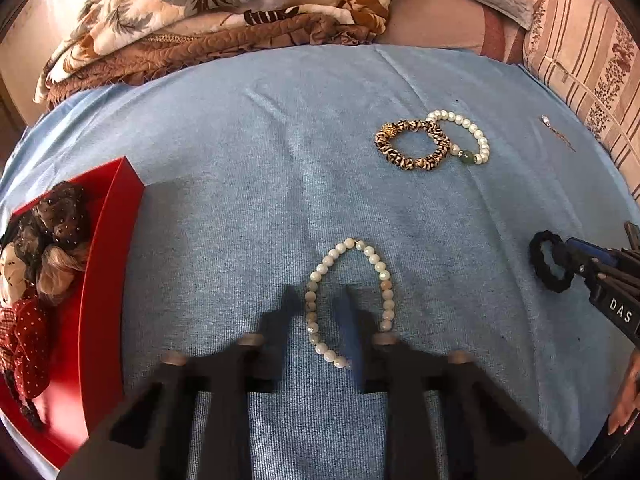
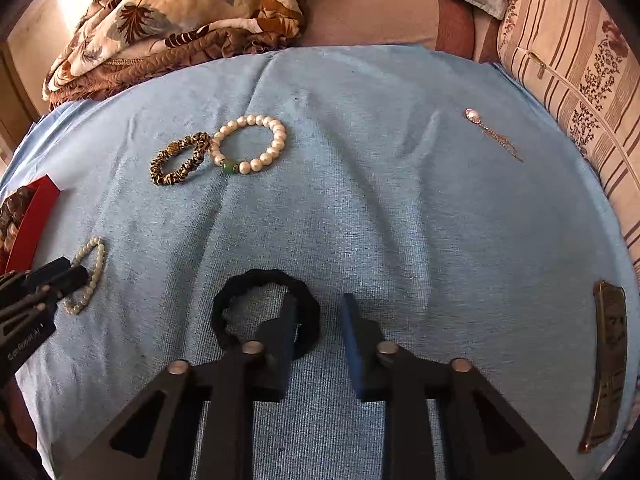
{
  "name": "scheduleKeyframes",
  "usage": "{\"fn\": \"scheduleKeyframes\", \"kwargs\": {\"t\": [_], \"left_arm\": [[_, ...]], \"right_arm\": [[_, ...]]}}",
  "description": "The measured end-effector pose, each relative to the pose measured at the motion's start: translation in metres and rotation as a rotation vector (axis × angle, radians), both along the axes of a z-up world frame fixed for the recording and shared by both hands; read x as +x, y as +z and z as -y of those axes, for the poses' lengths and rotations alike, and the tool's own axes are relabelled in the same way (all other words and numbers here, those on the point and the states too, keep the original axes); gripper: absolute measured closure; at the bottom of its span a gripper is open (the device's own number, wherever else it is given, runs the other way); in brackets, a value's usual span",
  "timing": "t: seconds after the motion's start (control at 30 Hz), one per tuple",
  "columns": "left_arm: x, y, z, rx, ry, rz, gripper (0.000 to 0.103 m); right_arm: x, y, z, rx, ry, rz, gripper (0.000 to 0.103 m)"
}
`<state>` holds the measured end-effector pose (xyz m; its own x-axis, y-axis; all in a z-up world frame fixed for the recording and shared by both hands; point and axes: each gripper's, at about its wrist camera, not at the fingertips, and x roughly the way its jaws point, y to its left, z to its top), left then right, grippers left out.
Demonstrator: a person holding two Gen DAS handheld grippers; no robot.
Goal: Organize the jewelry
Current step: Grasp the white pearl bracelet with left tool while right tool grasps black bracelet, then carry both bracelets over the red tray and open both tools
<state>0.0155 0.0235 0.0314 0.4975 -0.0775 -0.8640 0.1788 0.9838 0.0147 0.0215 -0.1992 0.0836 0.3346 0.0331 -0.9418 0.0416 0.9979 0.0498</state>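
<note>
Left wrist view: left gripper (image 1: 318, 300) low at bottom centre, jaws parted, straddling the left strand of a pale bead bracelet (image 1: 350, 300) lying on the blue cloth (image 1: 240, 200); nothing clamped. At far left, red box (image 1: 108, 248) stuffed with scrunchies (image 1: 52, 240). Upper right of centre, leopard-print bracelet (image 1: 412, 144) touching a pearl bracelet with green bead (image 1: 468, 136).

Right wrist view: right gripper (image 2: 318, 308) at bottom centre, jaws apart, left finger inside the ring of a black hair tie (image 2: 266, 280) flat on the cloth; not squeezed. Upper right, drop earring with chain (image 2: 494, 132). Along the right edge, brown hair clip (image 2: 608, 364). Across the top, floral quilt (image 2: 168, 12) and striped pillow (image 2: 568, 52).
</note>
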Motion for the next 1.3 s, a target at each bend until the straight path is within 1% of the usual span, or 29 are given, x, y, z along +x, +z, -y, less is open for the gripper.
{"fn": "scheduleKeyframes", "kwargs": {"t": [0.03,0.1,0.2,0.37,0.5,0.63,0.8,1.03,1.13,1.3], "left_arm": [[0.000,0.001,0.001,-0.002,-0.001,-0.005,0.098],[-0.001,0.004,0.001,-0.027,-0.006,-0.017,0.098],[-0.005,0.013,-0.001,-0.067,-0.008,-0.013,0.098],[-0.017,0.038,-0.004,-0.138,-0.018,0.009,0.098],[-0.031,0.058,-0.008,-0.193,-0.025,0.028,0.098],[-0.046,0.074,-0.010,-0.222,-0.034,0.045,0.098],[-0.061,0.093,-0.019,-0.251,-0.028,0.066,0.098],[-0.082,0.122,-0.041,-0.251,-0.005,0.131,0.098],[-0.090,0.133,-0.063,-0.264,0.031,0.153,0.098],[-0.100,0.142,-0.105,-0.257,0.117,0.175,0.097]], "right_arm": [[0.000,0.001,0.001,0.006,-0.003,0.001,0.092],[0.001,0.002,0.004,0.031,-0.017,0.004,0.092],[0.002,0.004,0.011,0.107,-0.046,0.011,0.093],[0.003,0.014,0.014,0.216,-0.066,0.055,0.093],[0.000,0.021,0.014,0.265,-0.068,0.094,0.093],[-0.002,0.025,0.014,0.311,-0.070,0.120,0.093],[-0.005,0.031,0.014,0.341,-0.066,0.147,0.093],[-0.009,0.035,0.010,0.345,-0.046,0.167,0.093],[-0.011,0.037,0.006,0.343,-0.037,0.174,0.093],[-0.019,0.046,-0.004,0.342,-0.012,0.197,0.093]]}}
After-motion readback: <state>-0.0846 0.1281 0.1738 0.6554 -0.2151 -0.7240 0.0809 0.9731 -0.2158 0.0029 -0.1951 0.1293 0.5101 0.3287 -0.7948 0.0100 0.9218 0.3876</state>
